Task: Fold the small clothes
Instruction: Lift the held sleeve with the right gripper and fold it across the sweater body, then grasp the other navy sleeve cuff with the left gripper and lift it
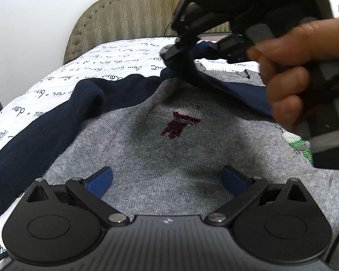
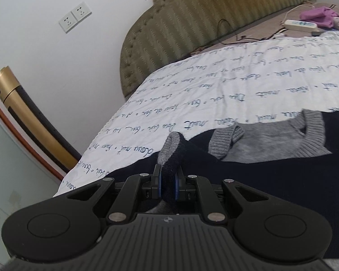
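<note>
Left fingers: from my left wrist view, both blue pads (image 1: 101,180) stand wide apart, released, nothing between them; my left gripper (image 1: 167,180) hangs just over the grey front of the sweater (image 1: 169,153).
Sweater, left view: I see it spread on the white bedspread (image 1: 56,74) printed with dark script; the body is grey, the sleeves navy, with a dark red sequin figure (image 1: 180,122) on the chest and a green one (image 1: 298,144) toward the right edge.
Left sleeve: the navy sleeve (image 1: 45,126) runs along the left side of the grey body, its end bunched up.
Right gripper, seen from the left: my right gripper (image 1: 171,52) sits above the far edge of the sweater, blurred, with navy cloth hanging from its tip; a hand (image 1: 289,79) grips its handle.
Right fingers: in my right wrist view, the 2 pads (image 2: 160,185) are clenched on a navy sleeve end with a grey ribbed cuff (image 2: 171,149) that sticks up beyond them.
Sweater, right view: navy cloth fills the foreground, and the grey ribbed collar (image 2: 314,135) lies past it on the bedspread (image 2: 214,90).
Background: padded headboard (image 2: 192,33), 2 wall sockets (image 2: 74,20), a power strip (image 2: 300,24) beside purple cloth (image 2: 318,15).
</note>
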The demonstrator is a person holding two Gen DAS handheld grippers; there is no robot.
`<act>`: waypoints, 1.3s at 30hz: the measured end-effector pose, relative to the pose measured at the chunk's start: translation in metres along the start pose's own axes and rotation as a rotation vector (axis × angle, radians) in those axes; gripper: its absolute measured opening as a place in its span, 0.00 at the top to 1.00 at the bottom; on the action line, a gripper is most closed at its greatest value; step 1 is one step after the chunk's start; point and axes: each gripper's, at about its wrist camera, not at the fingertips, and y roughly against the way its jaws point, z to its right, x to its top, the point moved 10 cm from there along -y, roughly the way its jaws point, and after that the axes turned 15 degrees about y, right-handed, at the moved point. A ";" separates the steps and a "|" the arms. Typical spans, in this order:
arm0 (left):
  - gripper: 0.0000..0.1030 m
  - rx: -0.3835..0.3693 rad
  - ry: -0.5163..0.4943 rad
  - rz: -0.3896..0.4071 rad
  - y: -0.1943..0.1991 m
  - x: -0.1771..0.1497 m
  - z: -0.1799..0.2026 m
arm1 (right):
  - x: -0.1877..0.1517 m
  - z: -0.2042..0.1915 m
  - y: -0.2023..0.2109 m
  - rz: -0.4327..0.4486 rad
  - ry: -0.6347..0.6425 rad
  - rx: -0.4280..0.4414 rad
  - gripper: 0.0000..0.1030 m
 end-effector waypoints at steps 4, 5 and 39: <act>0.00 0.000 0.000 0.000 0.000 0.000 0.000 | 0.000 -0.006 -0.011 -0.016 0.013 0.016 0.86; 0.00 0.000 0.000 0.000 0.000 0.000 0.000 | 0.000 -0.008 -0.014 -0.021 0.014 0.022 0.86; 0.00 0.071 0.661 0.006 0.121 -0.003 -0.180 | -0.046 -0.060 0.069 -0.028 0.230 0.085 0.42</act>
